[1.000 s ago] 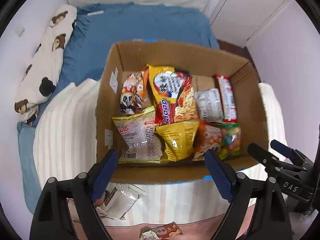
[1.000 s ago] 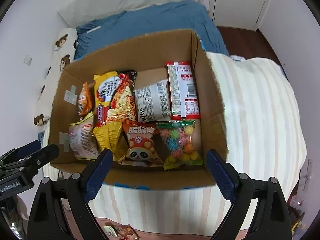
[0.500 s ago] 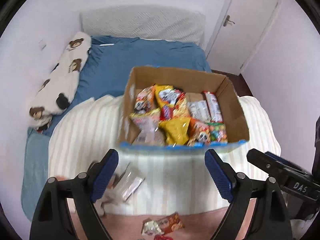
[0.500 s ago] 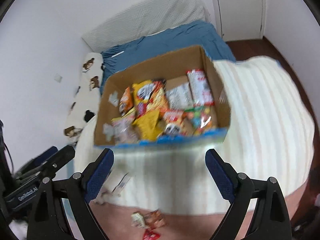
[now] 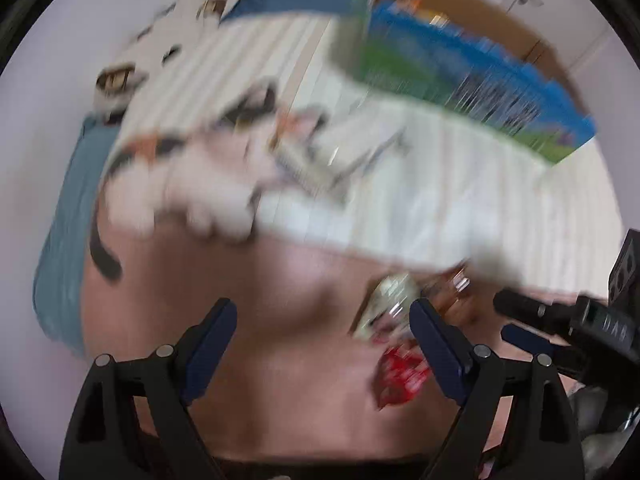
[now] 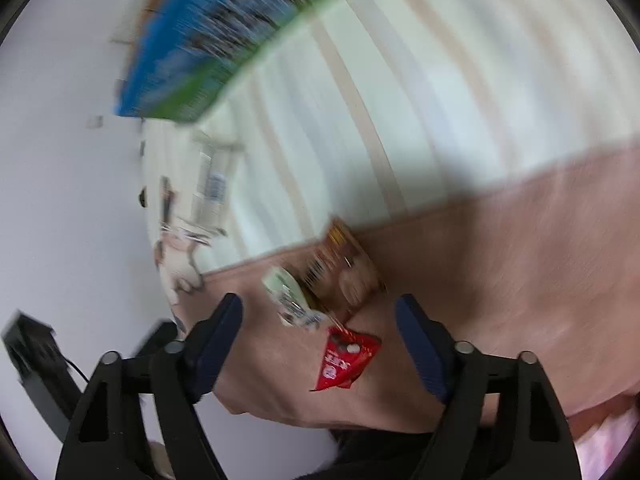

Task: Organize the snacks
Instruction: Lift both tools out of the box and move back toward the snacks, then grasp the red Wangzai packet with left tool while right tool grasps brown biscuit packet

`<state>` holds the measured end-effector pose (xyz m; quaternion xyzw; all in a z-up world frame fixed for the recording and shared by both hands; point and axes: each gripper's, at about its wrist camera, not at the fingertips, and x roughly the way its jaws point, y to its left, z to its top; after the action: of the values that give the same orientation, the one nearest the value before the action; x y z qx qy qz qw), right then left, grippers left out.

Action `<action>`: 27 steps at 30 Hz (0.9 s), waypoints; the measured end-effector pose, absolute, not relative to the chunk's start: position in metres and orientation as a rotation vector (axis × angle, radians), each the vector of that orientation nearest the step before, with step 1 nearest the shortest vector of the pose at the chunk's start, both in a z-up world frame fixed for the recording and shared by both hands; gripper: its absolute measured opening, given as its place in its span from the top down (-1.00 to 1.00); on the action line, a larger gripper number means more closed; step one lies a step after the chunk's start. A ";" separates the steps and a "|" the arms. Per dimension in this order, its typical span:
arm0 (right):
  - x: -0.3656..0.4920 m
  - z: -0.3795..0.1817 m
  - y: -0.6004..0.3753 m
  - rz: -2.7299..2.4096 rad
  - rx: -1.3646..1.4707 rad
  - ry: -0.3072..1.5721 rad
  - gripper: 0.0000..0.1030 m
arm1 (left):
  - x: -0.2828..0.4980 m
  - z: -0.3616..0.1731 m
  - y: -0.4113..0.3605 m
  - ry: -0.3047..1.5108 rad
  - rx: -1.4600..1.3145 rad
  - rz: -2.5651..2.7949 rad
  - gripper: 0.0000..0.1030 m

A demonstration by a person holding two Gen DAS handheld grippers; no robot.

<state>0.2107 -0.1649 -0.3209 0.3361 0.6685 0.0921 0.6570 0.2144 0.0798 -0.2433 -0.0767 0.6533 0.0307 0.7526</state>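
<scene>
Both views are motion-blurred. Three small loose snack packets lie on the pink sheet: a red packet (image 6: 346,356), a pale green-white packet (image 6: 292,300) and a brown packet (image 6: 344,268). My right gripper (image 6: 320,332) hovers just above them, its jaws closing. The red packet lies in line with the gap, and the pads touch nothing. My left gripper (image 5: 322,336) points down at bare pink sheet, open and empty. The red packet (image 5: 400,376) and the pale packet (image 5: 390,304) lie by its right finger. The right gripper (image 5: 560,320) shows at that view's right edge.
The cardboard snack box (image 5: 460,80), its near side printed blue and green, stands farther back on the striped blanket (image 5: 460,200). Clear crumpled wrappers (image 5: 320,152) lie on the blanket left of the box. The pink sheet (image 6: 500,260) spreads out to the right.
Both grippers swung back from over the open box and dropped toward the pink sheet near the loose packets. The right gripper's jaws stand narrower than before. The left's gap is unchanged.
</scene>
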 end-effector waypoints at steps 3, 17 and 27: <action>0.206 -0.353 -0.156 0.178 0.829 1.555 -0.30 | 0.200 -0.262 0.081 1.466 -0.168 0.088 -0.71; 0.219 -0.358 -0.121 0.119 0.545 1.431 0.50 | 0.186 -0.285 0.076 1.481 -0.125 0.114 -0.71; 0.259 -0.337 -0.128 0.147 0.308 1.456 -0.01 | 0.195 -0.286 0.060 1.490 -0.145 0.089 -0.71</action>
<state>0.2587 -0.1277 -0.3374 0.1401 0.6621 0.0670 0.7332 0.1954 0.0605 -0.2860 -0.0658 0.6773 0.0405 0.7317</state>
